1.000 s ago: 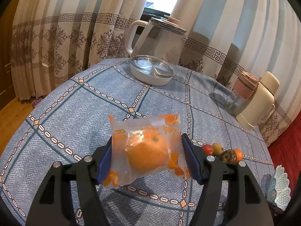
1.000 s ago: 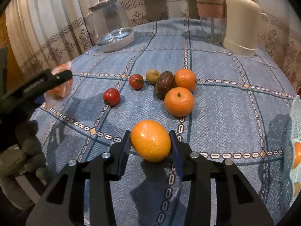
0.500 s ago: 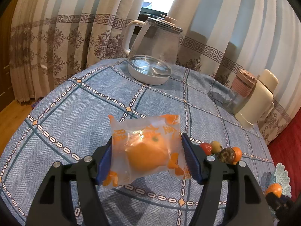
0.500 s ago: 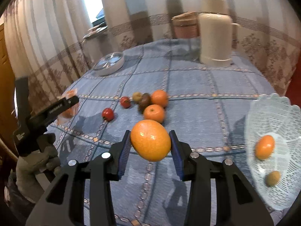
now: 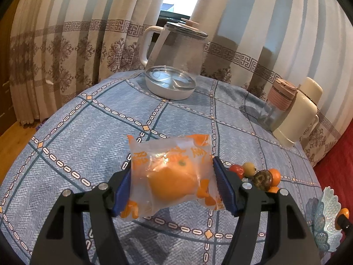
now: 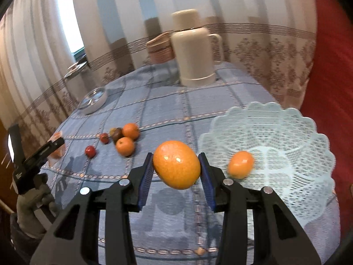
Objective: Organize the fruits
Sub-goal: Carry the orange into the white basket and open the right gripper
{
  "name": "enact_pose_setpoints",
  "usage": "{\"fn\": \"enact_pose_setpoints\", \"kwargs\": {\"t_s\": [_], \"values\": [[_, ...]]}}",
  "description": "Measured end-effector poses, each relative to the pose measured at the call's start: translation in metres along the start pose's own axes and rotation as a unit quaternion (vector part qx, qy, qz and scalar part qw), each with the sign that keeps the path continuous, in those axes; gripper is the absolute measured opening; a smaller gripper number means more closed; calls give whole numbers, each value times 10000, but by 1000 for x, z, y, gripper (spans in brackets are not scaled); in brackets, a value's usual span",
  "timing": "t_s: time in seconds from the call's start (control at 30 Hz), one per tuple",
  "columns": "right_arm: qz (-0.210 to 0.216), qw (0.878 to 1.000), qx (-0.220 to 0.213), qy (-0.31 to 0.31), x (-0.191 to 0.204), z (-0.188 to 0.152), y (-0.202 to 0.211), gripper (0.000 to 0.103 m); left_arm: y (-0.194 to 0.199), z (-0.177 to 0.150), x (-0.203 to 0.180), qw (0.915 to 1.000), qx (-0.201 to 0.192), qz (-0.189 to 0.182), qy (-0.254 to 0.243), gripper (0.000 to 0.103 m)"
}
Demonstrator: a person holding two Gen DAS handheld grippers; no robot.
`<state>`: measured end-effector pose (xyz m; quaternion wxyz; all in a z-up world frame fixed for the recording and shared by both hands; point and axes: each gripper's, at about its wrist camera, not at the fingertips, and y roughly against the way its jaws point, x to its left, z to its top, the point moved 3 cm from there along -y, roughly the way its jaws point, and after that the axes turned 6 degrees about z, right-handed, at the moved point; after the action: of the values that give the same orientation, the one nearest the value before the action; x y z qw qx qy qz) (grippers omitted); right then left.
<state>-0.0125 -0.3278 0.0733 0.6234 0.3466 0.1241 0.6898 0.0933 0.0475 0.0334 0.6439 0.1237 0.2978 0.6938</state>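
My left gripper (image 5: 172, 183) is shut on a bagged orange (image 5: 171, 183), an orange in a clear printed plastic bag, held above the blue checked tablecloth. My right gripper (image 6: 177, 165) is shut on a bare orange (image 6: 176, 164), held above the table just left of a white lacy fruit bowl (image 6: 286, 137). The bowl holds an orange fruit (image 6: 240, 164). A cluster of loose fruits (image 6: 124, 138) lies mid-table: two oranges, two red tomatoes, a dark fruit and a green one. The cluster also shows in the left wrist view (image 5: 256, 174).
A glass kettle (image 5: 174, 59) stands at the table's far side. A cream thermos (image 6: 194, 55) and a pink-lidded jar (image 5: 280, 103) stand near the back edge. The bowl (image 5: 324, 218) sits by the table's right edge beside something red.
My right gripper has carried the orange to the right, away from the fruit cluster and up beside the bowl. The left gripper has kept the bagged orange and risen slightly.
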Motion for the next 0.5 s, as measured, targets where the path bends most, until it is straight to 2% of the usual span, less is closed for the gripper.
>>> {"fn": "enact_pose_setpoints", "kwargs": {"t_s": [0.5], "values": [[-537,9969,-143,-552,-61,-15,25,42,13,-11,-14,9996,-9,-173,-223,67]]}}
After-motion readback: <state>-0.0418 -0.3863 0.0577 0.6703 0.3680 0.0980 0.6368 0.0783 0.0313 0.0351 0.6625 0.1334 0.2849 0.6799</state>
